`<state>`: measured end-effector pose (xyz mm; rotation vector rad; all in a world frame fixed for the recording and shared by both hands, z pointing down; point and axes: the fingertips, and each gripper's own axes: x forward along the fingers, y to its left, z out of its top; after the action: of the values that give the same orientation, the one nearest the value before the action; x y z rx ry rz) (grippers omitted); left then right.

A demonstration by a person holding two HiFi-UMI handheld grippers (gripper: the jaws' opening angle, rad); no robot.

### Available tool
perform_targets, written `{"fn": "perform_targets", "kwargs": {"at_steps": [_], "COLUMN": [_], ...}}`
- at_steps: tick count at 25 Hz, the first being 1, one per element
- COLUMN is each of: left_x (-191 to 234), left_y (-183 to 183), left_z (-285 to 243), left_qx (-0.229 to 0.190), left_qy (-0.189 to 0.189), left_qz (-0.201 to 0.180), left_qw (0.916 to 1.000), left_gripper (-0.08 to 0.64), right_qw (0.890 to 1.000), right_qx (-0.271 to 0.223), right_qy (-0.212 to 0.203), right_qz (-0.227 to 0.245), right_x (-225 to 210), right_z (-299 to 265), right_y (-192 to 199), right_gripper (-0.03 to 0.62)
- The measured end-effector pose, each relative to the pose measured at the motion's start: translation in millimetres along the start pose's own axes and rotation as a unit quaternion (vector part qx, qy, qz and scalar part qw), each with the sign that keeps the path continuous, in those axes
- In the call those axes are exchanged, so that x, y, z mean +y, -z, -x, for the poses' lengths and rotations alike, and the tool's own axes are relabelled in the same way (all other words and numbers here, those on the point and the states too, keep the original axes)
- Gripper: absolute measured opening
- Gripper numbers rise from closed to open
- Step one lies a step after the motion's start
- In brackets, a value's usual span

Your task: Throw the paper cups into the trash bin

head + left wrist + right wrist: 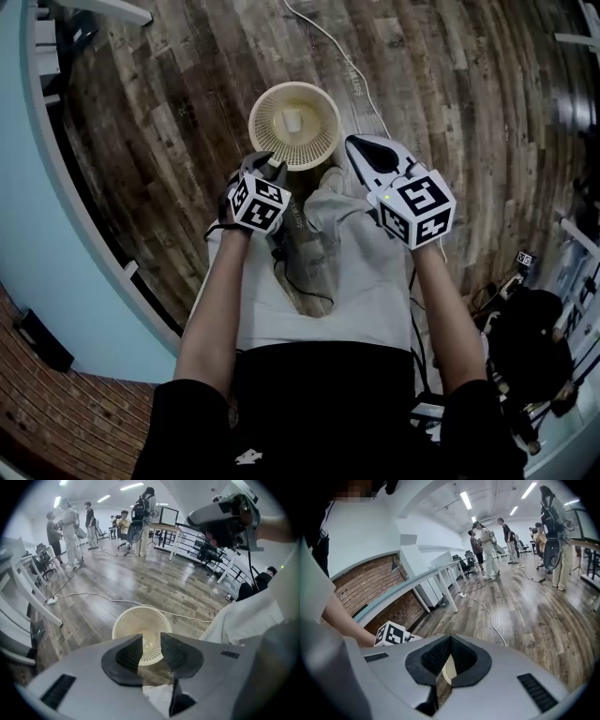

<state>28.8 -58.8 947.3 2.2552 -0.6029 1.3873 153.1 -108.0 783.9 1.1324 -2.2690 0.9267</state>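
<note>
A cream mesh trash bin point(295, 125) stands on the wooden floor in front of the person's feet, and one paper cup point(293, 120) lies at its bottom. My left gripper point(265, 167) hangs just short of the bin's near rim. Its jaws stand apart with nothing between them, and the left gripper view shows the bin point(140, 620) and the pale cup point(148, 644) through the gap. My right gripper point(352, 142) is held to the right of the bin, level with its near edge. In the right gripper view, the right gripper point(449, 638) has its jaw tips touching and holds nothing.
A white cable point(347, 61) runs across the floor behind the bin. A light blue wall ledge point(37, 234) curves along the left. A black bag point(525, 347) and cords lie at the right. Several people point(70, 531) stand far off among desks.
</note>
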Motion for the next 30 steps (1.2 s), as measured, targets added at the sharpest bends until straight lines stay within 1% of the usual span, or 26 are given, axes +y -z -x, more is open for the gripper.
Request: {"fn": "perform_targets", "kwargs": {"at_steps": [1,4,7,10,13,18,21,23,26,30], "left_x": [0.7,3.8,1.1,-4.6,-7.4,-9.7,-8.4,-4.7,1.9,10.2], "left_y": [-8.1,-31.3,-51.2,-65.6,-82.2,-103.5,-125.2,-143.7,-174.5,-214.6], "left_z": [14.1,55.4,94.4,136.4,175.7,238.2,276.5,301.9,338.2,388.5], "left_qx": [-0.01,-0.038,-0.064,-0.088,-0.122,-0.164,-0.193,-0.216,-0.257,-0.308], "left_qy": [-0.004,-0.018,-0.015,-0.015,-0.017,-0.046,-0.063,-0.075,-0.09,-0.12], "left_qz": [0.0,0.017,0.039,0.047,0.063,0.071,0.075,0.075,0.071,0.051], "left_qw": [0.9999,0.999,0.9971,0.9949,0.9904,0.9829,0.9762,0.9706,0.9596,0.9423], "left_gripper": [0.123,0.058,0.02,0.011,0.009,0.009,0.009,0.009,0.008,0.008], "right_qw": [1.0,1.0,0.999,0.998,0.997,0.996,0.994,0.992,0.989,0.985], "right_qx": [0.0,0.001,0.0,-0.008,-0.015,-0.022,-0.024,-0.034,-0.056,-0.088], "right_qy": [-0.004,-0.016,-0.026,-0.032,-0.033,-0.04,-0.047,-0.049,-0.052,-0.057], "right_qz": [0.0,0.01,0.03,0.045,0.062,0.075,0.1,0.114,0.125,0.136], "right_x": [7.6,31.2,52.1,71.4,83.6,101.3,112.6,120.0,128.3,135.6], "right_z": [5.3,21.7,39.2,59.1,78.5,105.0,113.9,118.4,125.4,136.6], "right_y": [-7.0,-31.4,-62.6,-93.5,-120.8,-153.9,-173.1,-189.9,-215.4,-244.8], "right_gripper": [0.003,0.003,0.003,0.003,0.003,0.003,0.003,0.003,0.003,0.003]}}
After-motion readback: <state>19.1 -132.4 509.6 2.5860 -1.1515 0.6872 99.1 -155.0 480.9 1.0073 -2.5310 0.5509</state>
